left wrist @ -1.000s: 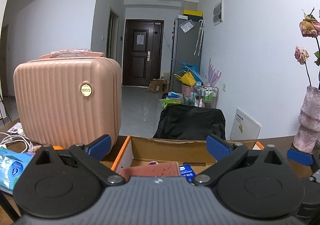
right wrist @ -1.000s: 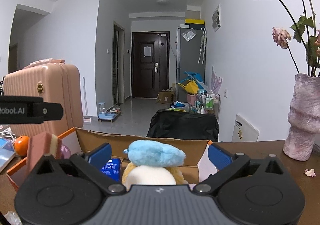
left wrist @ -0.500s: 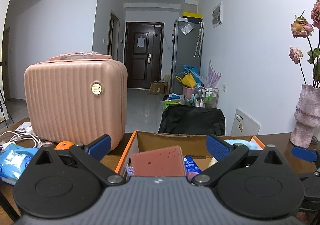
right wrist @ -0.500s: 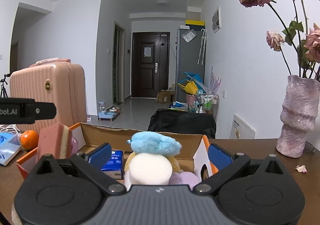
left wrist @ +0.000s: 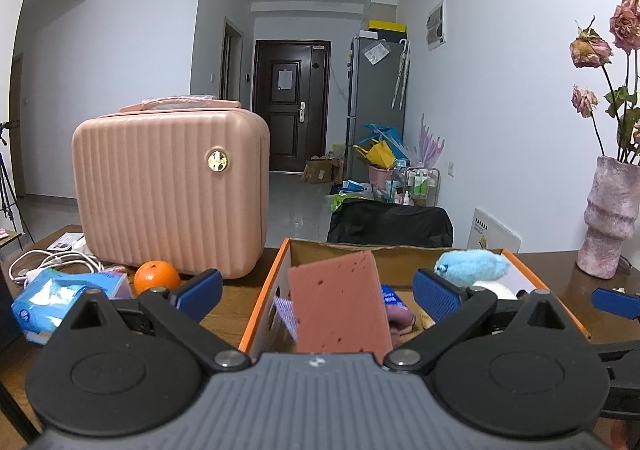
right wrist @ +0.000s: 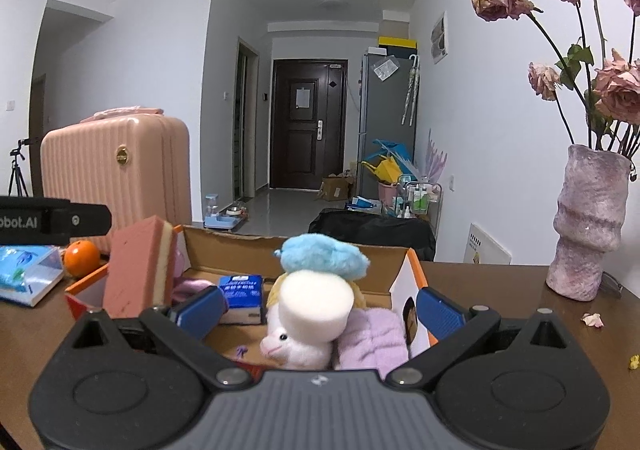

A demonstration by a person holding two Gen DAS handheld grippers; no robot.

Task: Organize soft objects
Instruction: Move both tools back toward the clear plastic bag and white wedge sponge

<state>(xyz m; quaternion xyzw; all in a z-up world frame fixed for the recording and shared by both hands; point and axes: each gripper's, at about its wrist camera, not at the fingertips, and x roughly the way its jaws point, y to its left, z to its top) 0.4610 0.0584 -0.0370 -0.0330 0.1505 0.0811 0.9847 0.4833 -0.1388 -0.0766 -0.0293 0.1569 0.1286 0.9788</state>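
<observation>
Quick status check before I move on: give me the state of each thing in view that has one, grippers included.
left gripper: open, nothing held
right gripper: open, nothing held
cardboard box: open-topped, holding soft items
pink sponge: upright, leaning at the box's left end
blue plush: on top of the pile in the box
white foam round: resting on the pile
pink suitcase: shut, standing upright
vase: upright, holding dried roses
far door: shut
</observation>
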